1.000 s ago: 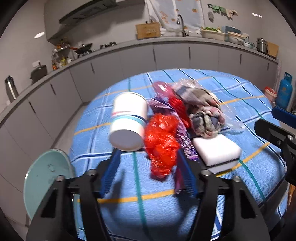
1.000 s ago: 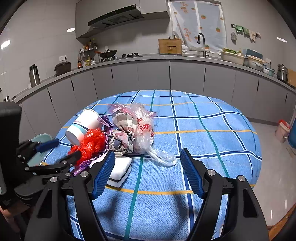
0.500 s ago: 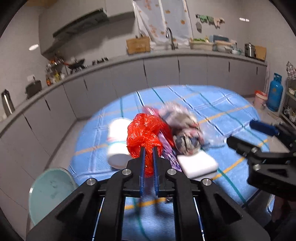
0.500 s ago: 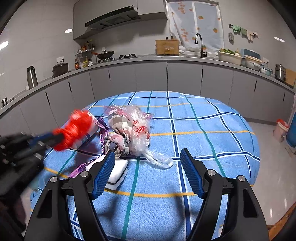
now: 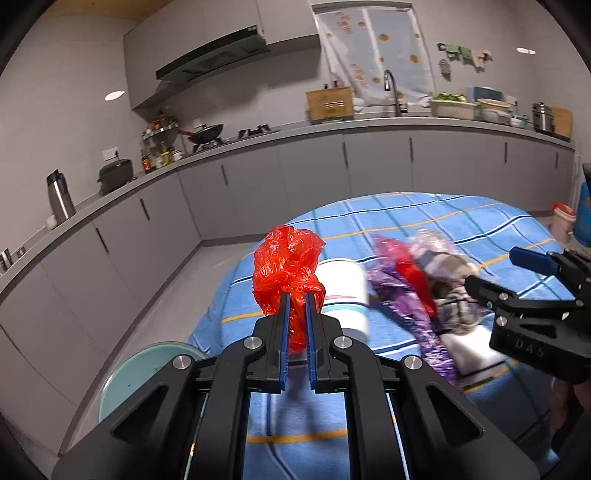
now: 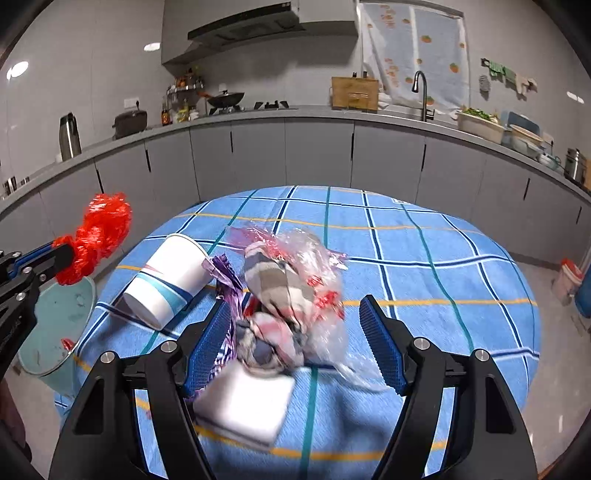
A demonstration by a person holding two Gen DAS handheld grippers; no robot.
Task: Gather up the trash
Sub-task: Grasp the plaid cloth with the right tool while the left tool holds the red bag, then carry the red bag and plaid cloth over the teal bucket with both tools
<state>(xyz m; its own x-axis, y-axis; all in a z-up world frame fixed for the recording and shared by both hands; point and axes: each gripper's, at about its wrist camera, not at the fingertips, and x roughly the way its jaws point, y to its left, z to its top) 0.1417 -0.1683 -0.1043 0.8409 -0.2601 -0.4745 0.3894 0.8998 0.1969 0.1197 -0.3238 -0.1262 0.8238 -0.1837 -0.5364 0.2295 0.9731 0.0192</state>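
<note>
Red plastic bag [image 5: 287,269], crumpled, is clamped between the jaws of the left gripper [image 5: 296,306] and held in the air above the teal bin [image 6: 55,325], which stands on the floor just beside the table [image 6: 443,258]. The bin lies below and slightly left of the bag. Right gripper [image 6: 295,334] has its jaws spread wide, grasping nothing, straddling the checked cloth bundle [image 6: 277,295] on the table near the paper cup [image 6: 170,280].

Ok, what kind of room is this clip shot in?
A home kitchen, most likely: a range hood over a stove with a wok, a sink tap under a curtained window, and a long run of grey cabinets behind the table.
</note>
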